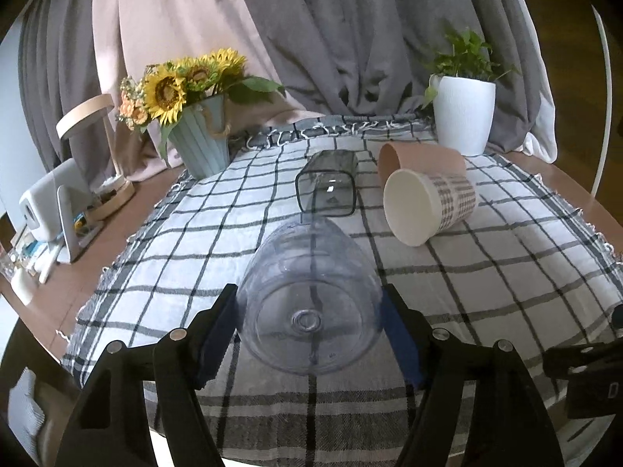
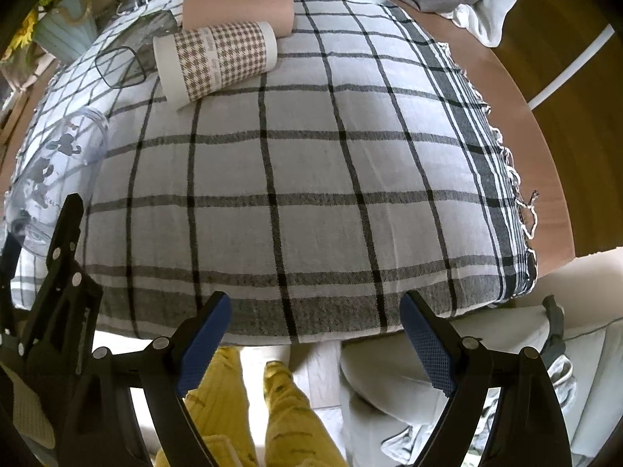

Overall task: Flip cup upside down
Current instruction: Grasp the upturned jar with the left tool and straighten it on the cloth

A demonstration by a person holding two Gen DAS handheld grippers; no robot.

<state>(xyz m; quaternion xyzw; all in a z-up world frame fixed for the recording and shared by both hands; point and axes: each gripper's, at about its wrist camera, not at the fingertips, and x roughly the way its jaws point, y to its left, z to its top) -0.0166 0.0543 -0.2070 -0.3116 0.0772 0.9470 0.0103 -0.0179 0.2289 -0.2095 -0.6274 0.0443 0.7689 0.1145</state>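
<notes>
While my left claw [image 1: 311, 327] closes its blue pads [image 1: 218, 334] on either flank of the clear plastic cup [image 1: 311, 303], the cup lies on its side between them, its round base facing back toward me and its mouth pointing away across the checked cloth [image 1: 486, 292]. Both pads look pressed to the cup's wall, so I count it as held. Just past the cup's mouth, straight ahead of the claw, a smoky square-sided glass [image 1: 327, 190] lies on its side with its opening toward me. Ahead and to the right of that lies a paper cup with a houndstooth band [image 1: 428, 206], also tipped over, and touching it from behind is a plain pink cup [image 1: 420, 159] on its side. Farther out, at the cloth's far edge, a white pot with a green plant [image 1: 463, 116] stands ahead to the right and a ribbed pale-blue vase of sunflowers [image 1: 202, 136] ahead to the left. My right claw [image 2: 315, 350] hangs wide, pads well apart and gripping nothing, over the near hem of the cloth, with the held clear cup off to its left.
</notes>
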